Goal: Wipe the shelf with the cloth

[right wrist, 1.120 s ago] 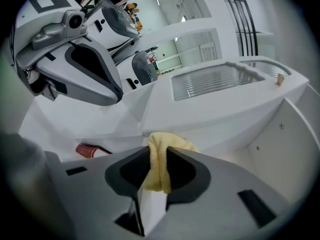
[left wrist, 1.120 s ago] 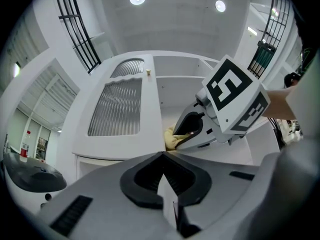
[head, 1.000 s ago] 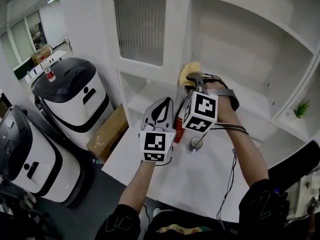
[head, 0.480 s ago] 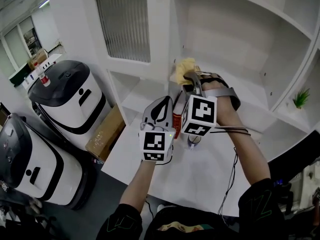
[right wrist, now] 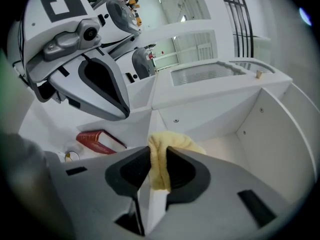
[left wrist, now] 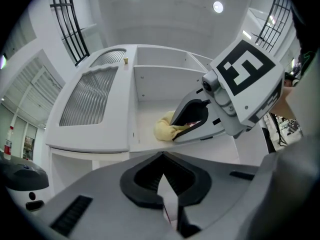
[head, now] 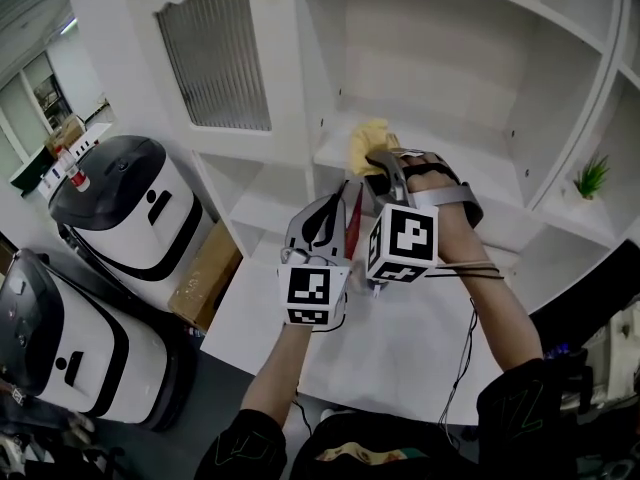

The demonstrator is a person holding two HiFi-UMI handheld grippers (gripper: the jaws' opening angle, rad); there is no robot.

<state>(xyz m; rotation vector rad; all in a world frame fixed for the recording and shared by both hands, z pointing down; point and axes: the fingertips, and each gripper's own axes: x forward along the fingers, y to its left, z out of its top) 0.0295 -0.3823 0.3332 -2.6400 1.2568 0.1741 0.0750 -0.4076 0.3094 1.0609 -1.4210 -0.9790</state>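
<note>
The yellow cloth point(head: 366, 139) lies bunched on the white shelf point(head: 470, 173), close to its front left corner. My right gripper point(head: 379, 162) is shut on the cloth point(right wrist: 159, 166) and presses it onto the shelf board point(right wrist: 225, 146). From the left gripper view, the cloth point(left wrist: 164, 129) shows under the right gripper point(left wrist: 196, 120). My left gripper point(head: 322, 218) hangs below and to the left, over the table, with its jaws shut on nothing point(left wrist: 162, 156).
A red book point(head: 352, 218) lies on the white table point(head: 400, 353) between the grippers. A ribbed glass door point(head: 212, 60) stands left of the shelf. Two white-and-black machines point(head: 130, 198) and a cardboard box point(head: 205, 268) stand at the left. A small plant point(head: 590, 178) sits at the right.
The right gripper has slid the cloth a little to the right, away from the shelf's left wall. The left gripper has stayed put, still shut.
</note>
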